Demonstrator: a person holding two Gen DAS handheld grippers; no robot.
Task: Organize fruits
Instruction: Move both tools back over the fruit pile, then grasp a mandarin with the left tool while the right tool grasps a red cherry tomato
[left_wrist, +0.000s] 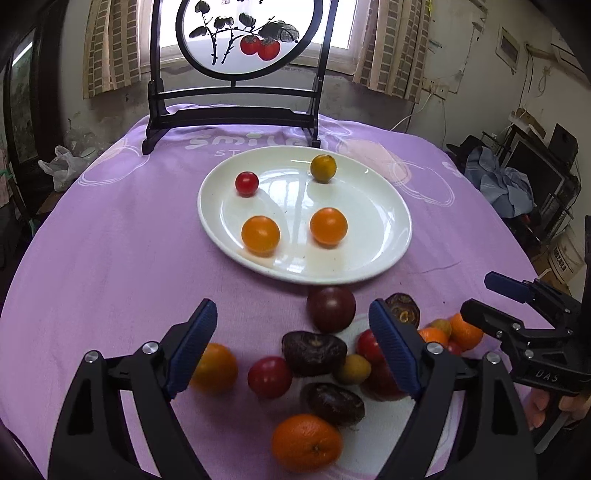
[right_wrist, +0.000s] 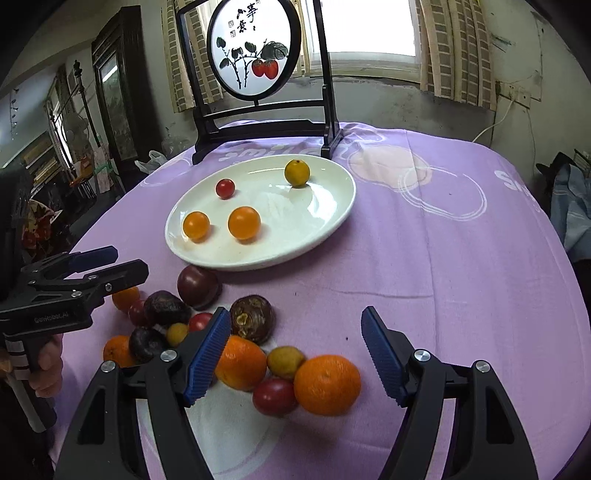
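Note:
A white plate (left_wrist: 369, 206) (right_wrist: 314, 214) lies mid-table with several small fruits on it: a red cherry tomato (left_wrist: 246, 183), a yellow one (left_wrist: 323, 168) and two orange ones (left_wrist: 260, 235) (left_wrist: 328, 226). Nearer me, loose fruit is piled on the purple cloth: a dark purple tomato (left_wrist: 331, 308), brown chestnut-like pieces (left_wrist: 314, 352), a red tomato (left_wrist: 269, 376) and tangerines (left_wrist: 306, 441) (right_wrist: 327, 384). My left gripper (left_wrist: 291, 321) (right_wrist: 127, 260) hovers open over the pile's left part. My right gripper (right_wrist: 295, 317) (left_wrist: 480, 295) hovers open over its right part. Neither pad touches fruit.
A round painted screen in a black stand (left_wrist: 236, 122) (right_wrist: 258, 125) rises behind the plate. The purple tablecloth (right_wrist: 443, 258) runs bare to the right of the plate. A hand (right_wrist: 48, 362) grips the left gripper's handle. Furniture and clutter lie beyond the table's edges.

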